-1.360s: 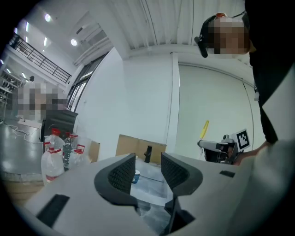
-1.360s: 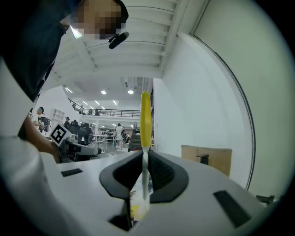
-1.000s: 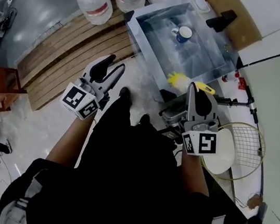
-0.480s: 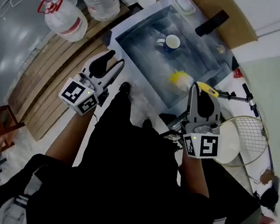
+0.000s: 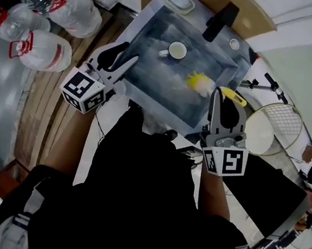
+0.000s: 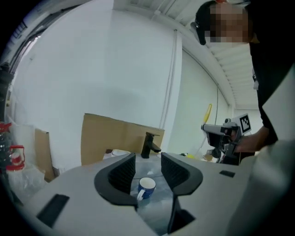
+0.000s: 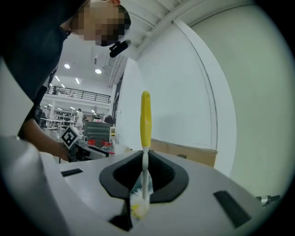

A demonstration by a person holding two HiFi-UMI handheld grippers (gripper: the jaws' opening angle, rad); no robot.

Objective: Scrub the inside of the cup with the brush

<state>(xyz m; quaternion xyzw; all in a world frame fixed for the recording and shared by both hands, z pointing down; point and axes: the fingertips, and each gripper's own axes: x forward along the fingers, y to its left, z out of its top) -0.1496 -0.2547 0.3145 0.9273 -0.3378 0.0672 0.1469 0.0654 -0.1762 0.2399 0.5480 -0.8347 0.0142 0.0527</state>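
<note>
Now: brush (image 5: 200, 84) gripped, cup (image 5: 175, 50) standing free in the sink (image 5: 153, 88)

Nearest the person, the right gripper (image 5: 224, 99) is at the sink's near edge with its jaws closed on the brush. In the right gripper view the jaws (image 7: 145, 159) pinch the thin white neck of the brush (image 7: 145, 124). The yellow handle rises straight up past their tips. The white and yellow bristle head sits low on the camera side of the jaws. From the head view the brush lies crosswise to the jaws, with the bristles out to their left above the sink and the yellow handle sticking out to their right.

The left gripper (image 5: 127, 56) is at the sink's near left edge. Its jaws (image 6: 147, 163) stand well apart and grip nothing.

Beyond those open jaws, framed by the gap between them but well ahead and touching neither, the cup (image 6: 146, 187) stands upright on the sink's bare bottom. It is blue outside and white inside, with its mouth open upward. It is also well apart from the brush, ahead and to the left of the right jaws.

Farther on, a black tap (image 6: 148, 145) stands on the sink's far rim, ahead and a little right of the left jaws. A small white dish (image 5: 180, 2) rests at the far left corner. Behind them, a sheet of cardboard (image 6: 110, 138) leans against the white wall.
</note>
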